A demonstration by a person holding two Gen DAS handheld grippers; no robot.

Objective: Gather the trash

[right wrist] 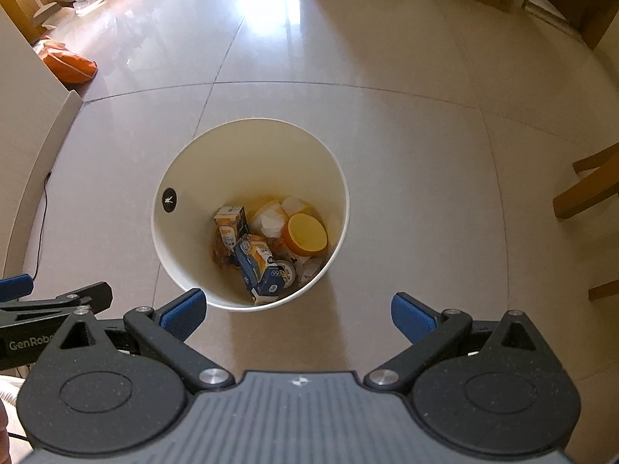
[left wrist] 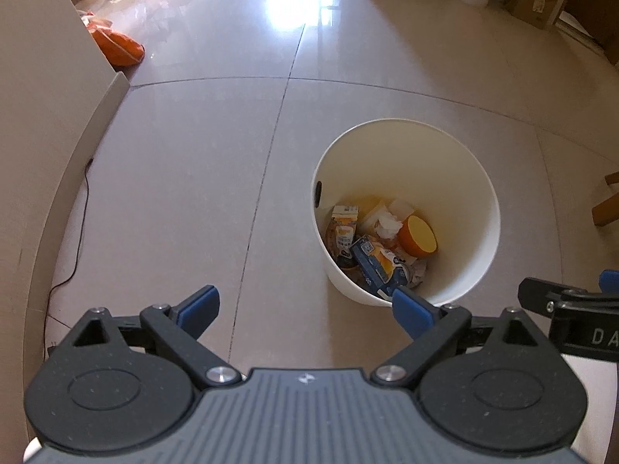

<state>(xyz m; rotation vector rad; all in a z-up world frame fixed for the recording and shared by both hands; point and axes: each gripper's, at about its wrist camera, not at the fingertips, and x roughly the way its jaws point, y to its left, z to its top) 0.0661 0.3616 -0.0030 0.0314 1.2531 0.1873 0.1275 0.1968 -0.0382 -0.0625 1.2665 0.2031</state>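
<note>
Grippers: left gripper [left wrist: 305,315] and right gripper [right wrist: 298,315] both spread wide, nothing pinched.
Bin: white bin [right wrist: 247,162] on floor at 12 o'clock of right claw, at 1 o'clock of left.
Trash: blue carton [right wrist: 257,266], orange lid [right wrist: 305,234] low inside.
Risk: likely rim knock, bin tipped, if lowered off-centre.
Edges: wall at 9 o'clock; chair legs [right wrist: 584,189] at 3 o'clock.
Room: open floor [right wrist: 406,135] toward 12 o'clock.

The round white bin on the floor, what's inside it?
The round white bin holds two blue-and-yellow cartons, an orange tub with yellow lid and crumpled white paper. Anything beneath them is covered.
</note>
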